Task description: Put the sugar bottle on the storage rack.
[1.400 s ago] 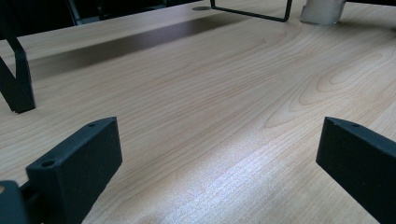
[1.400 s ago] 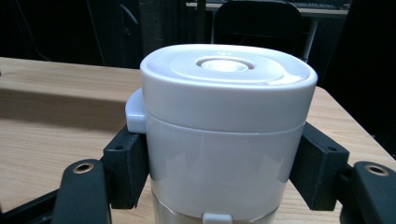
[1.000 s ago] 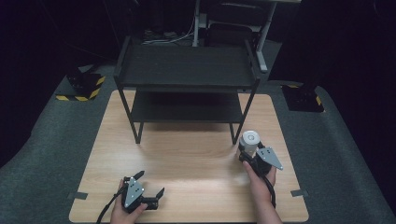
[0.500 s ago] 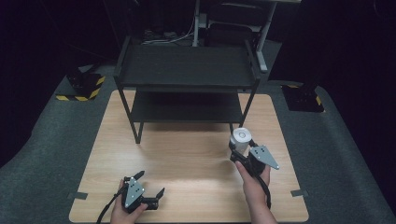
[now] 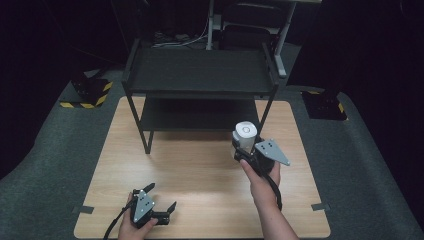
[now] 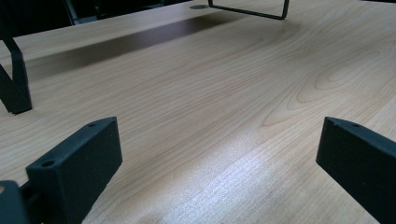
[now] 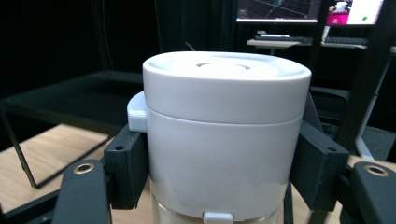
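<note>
White lidded container point(image 5: 245, 135) clamped upright between right gripper point(image 5: 248, 150) jaws, held above the wooden surface point(image 5: 200, 170) just in front of the black shelf rack point(image 5: 200, 75). Left gripper point(image 5: 159, 203) low at the near edge, jaws wide apart, holding nothing.
</note>
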`<state>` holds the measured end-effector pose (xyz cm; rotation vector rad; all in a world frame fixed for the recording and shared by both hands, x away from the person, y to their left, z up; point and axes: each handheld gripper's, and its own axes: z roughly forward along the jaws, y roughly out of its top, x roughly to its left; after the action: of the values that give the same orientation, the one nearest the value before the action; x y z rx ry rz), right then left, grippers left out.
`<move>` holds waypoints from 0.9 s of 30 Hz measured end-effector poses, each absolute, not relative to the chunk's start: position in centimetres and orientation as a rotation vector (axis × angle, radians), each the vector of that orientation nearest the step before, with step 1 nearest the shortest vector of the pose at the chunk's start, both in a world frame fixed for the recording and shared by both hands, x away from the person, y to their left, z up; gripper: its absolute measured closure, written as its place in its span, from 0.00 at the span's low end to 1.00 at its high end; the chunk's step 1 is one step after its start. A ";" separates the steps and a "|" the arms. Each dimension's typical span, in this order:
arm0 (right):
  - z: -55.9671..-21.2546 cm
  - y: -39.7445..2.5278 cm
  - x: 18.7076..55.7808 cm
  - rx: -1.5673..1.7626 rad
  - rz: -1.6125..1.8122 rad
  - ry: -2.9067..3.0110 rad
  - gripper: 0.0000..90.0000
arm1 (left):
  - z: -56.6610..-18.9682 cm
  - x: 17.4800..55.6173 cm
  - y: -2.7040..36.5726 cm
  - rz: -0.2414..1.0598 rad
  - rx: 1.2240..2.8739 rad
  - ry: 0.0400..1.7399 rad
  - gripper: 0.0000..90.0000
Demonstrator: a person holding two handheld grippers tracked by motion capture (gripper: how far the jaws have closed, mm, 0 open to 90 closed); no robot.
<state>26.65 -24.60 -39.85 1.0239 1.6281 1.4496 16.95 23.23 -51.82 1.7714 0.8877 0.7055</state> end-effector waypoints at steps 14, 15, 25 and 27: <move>-36.1 -21.6 29.2 0.979 1.486 1.635 0.35 | -51.7 17.0 23.1 0.713 1.787 0.883 0.01; -35.9 -21.4 29.6 0.973 1.487 1.636 0.35 | -51.7 17.0 23.1 0.712 1.788 0.882 0.01; -35.5 -19.2 32.6 0.966 1.471 1.630 0.35 | -51.7 17.0 23.2 0.708 1.788 0.879 0.01; -35.5 -18.8 33.2 0.964 1.467 1.630 0.35 | -51.7 17.0 23.2 0.706 1.786 0.879 0.01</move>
<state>33.19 -18.82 -35.53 0.9644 1.6305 1.4668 17.00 23.22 -51.68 1.7864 0.8791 0.7057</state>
